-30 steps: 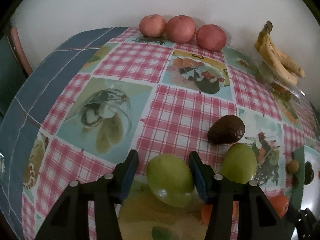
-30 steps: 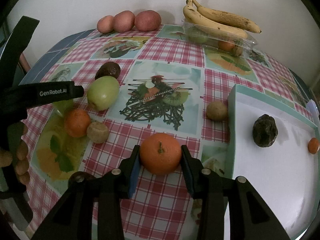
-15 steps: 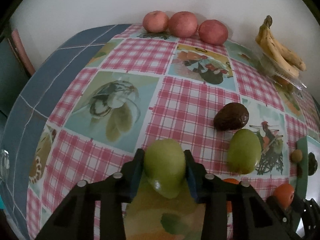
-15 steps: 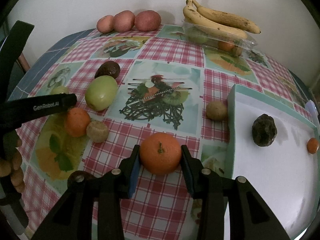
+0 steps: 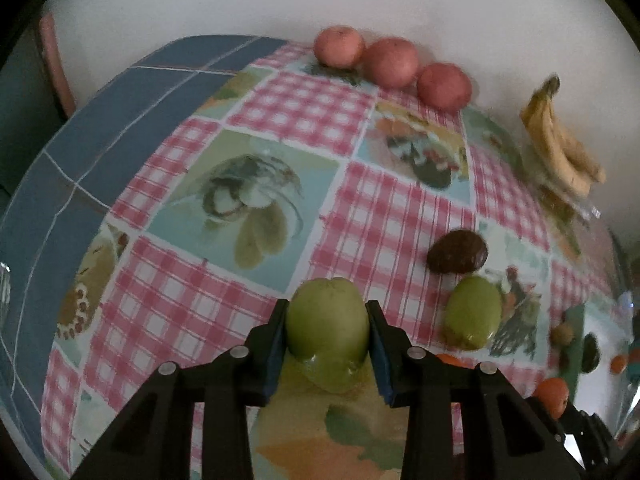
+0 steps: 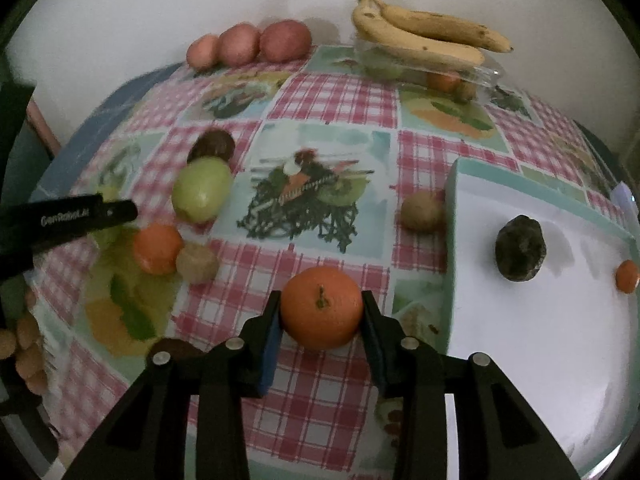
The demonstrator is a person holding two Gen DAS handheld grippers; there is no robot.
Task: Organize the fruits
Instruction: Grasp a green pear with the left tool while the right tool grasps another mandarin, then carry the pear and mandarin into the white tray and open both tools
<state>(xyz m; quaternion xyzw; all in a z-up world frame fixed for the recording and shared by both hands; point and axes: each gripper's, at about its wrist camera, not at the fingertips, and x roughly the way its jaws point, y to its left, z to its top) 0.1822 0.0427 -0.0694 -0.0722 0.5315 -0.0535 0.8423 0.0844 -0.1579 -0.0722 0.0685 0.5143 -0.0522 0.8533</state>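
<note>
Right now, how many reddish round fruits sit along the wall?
3, touching in a row at the table's far edge: left, middle, right. None seems hidden.

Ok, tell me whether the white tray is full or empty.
Nearly empty. In the right wrist view the white tray holds just a dark lumpy fruit and a small orange fruit at its far edge; the rest is bare.

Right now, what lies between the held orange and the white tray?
Only bare checked tablecloth separates the round orange from the teal-rimmed white tray, seen in the right wrist view.

Dim, soft indoor light; heavy fisheye bending with dark corners, slight motion blur throughout.
</note>
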